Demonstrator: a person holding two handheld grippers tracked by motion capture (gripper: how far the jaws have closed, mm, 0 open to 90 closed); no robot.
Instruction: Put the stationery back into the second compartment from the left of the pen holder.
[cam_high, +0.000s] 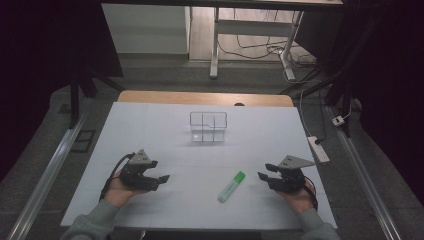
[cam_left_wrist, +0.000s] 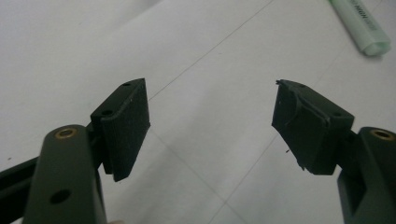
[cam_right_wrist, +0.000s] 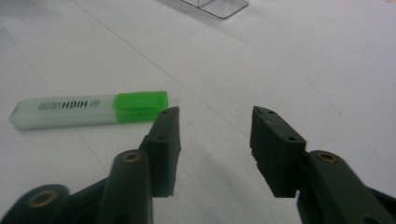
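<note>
Bare table between highlighter and clear organizer.

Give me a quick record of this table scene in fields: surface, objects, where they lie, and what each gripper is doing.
surface: white table top
marker: green-capped pale highlighter pen, lying flat, untouched
container: clear plastic divided box, farther back, centre
left gripper: jaws apart, nothing between them
right gripper: jaws apart, nothing between them, beside the pen's green cap

Each gripper, left and right, is black with brass-ringed screw holes, ribbed pads, a grey three-cornered top plate and a black cable; the sleeves are grey-green.
</note>
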